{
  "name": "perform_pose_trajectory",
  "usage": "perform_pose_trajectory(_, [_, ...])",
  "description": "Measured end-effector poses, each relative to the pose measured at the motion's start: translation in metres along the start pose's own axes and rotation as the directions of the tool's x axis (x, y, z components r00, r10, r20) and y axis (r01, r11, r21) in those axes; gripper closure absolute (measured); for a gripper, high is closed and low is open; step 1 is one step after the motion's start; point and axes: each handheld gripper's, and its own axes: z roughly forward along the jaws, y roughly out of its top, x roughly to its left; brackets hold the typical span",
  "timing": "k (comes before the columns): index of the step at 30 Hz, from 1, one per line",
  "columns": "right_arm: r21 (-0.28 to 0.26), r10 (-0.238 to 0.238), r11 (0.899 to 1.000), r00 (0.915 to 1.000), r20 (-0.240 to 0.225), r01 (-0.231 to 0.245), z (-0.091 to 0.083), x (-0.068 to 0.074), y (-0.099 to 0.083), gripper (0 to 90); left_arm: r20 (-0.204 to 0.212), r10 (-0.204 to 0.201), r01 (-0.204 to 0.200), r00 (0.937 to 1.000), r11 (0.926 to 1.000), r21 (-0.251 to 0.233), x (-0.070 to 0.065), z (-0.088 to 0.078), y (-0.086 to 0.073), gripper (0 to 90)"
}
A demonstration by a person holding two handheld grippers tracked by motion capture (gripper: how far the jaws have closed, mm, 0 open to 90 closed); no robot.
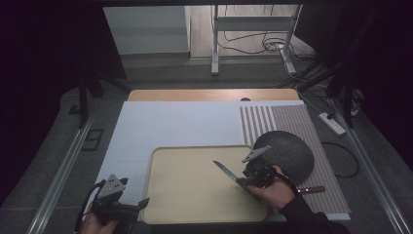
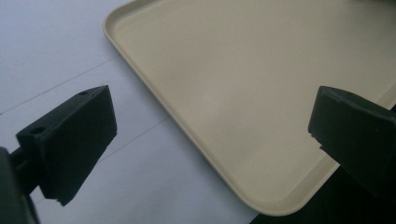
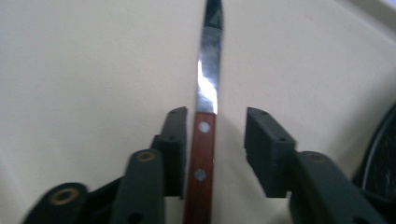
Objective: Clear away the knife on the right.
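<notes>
Steel-bladed knife (image 3: 207, 88) with a reddish wooden handle, 2 rivets showing, lies partly on the cream tray (image 1: 195, 204): blade over the tray, handle running out past the tray's right edge toward the striped mat (image 1: 297, 122). Its long axis runs straight along the right gripper (image 1: 254, 178), blade pointing away from the hand, handle passing between the 2 jaws. Those jaws stand apart; the 1 on the left of the right gripper view sits touching or nearly touching the handle, while the other shows a clear gap, so the knife is judged not clamped. A dark round mat (image 1: 287, 153) lies just beyond that hand. Right hand is plainly the nearer to the knife; the left gripper (image 1: 127, 205) holds off at the tray's near left corner, jaws wide apart with nothing between them, well apart from the knife. No brand, label or legible writing noted on knife, tray or mats.
</notes>
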Motion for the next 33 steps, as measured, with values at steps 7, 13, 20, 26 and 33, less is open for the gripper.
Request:
perform_pose_trajectory(7, [-0.004, -0.083, 0.997, 0.9938, -0.074, 0.083, 0.009, 0.012, 0.016, 90.0, -0.001, 0.000, 0.000, 1.0000, 1.0000, 0.002, 0.000, 0.000, 0.000, 1.2])
perform_pose_trajectory(13, [0.059, -0.127, 0.990, 0.9897, -0.067, 0.131, 0.034, 0.018, 0.023, 90.0, -0.001, 0.001, -0.001, 1.0000, 1.0000, 0.002, 0.000, 0.000, 0.000, 1.2])
perform_pose_trajectory(20, [0.055, -0.066, 0.996, 0.9964, -0.053, 0.069, 0.028, 0.003, 0.017, 90.0, -0.001, 0.003, -0.003, 1.0000, 1.0000, 0.001, 0.000, -0.001, 0.000, 1.2])
perform_pose_trajectory(26, [0.058, -0.001, 0.998, 0.9989, -0.046, 0.003, 0.020, -0.013, 0.006, 90.0, 0.001, 0.002, -0.002, 1.0000, 1.0000, -0.001, 0.000, -0.001, 0.000, 1.2])
perform_pose_trajectory(33, [0.074, 0.069, 0.995, 0.9970, -0.034, -0.067, 0.009, -0.030, -0.006, 90.0, 0.004, 0.001, -0.001, 1.0000, 1.0000, -0.005, 0.000, -0.001, 0.000, 1.2])
